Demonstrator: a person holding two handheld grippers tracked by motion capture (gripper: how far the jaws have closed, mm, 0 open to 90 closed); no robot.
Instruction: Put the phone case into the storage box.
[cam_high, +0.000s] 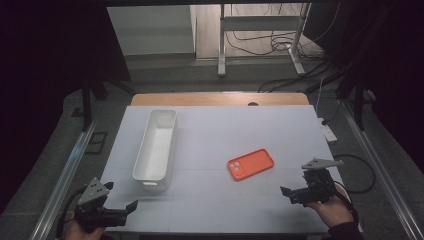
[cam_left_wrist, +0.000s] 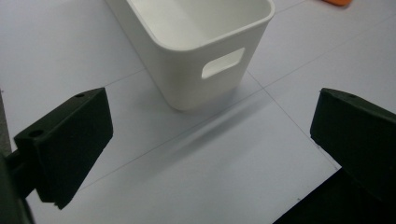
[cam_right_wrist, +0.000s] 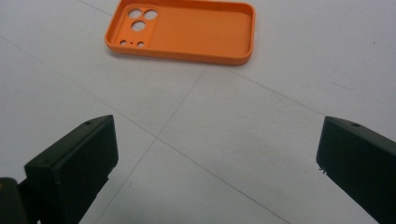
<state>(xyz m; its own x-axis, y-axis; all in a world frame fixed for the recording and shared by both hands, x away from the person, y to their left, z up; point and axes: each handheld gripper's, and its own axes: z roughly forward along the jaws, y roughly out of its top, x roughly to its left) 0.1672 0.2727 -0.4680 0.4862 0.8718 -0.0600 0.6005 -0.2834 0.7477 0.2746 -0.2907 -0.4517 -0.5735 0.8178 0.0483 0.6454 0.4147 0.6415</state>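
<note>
Phone case (cam_high: 250, 164) on the table (cam_high: 280, 131), right of the bin (cam_high: 156, 145) (well apart)

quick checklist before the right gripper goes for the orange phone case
1. Right gripper open: ok, the jaws stand wide apart in the right gripper view.
2. Phone case free to grasp: ok, it lies flat on the table with its hollow side up, nothing on it.
3. Path to the case: ok, bare table lies between the jaws and the case.
4. White bin ready: ok, upright and empty as far as its inside shows.
5. Left gripper out of the way: ok, open, near the bin's short end.
6. Rim thin enough to pinch: cannot tell.
</note>
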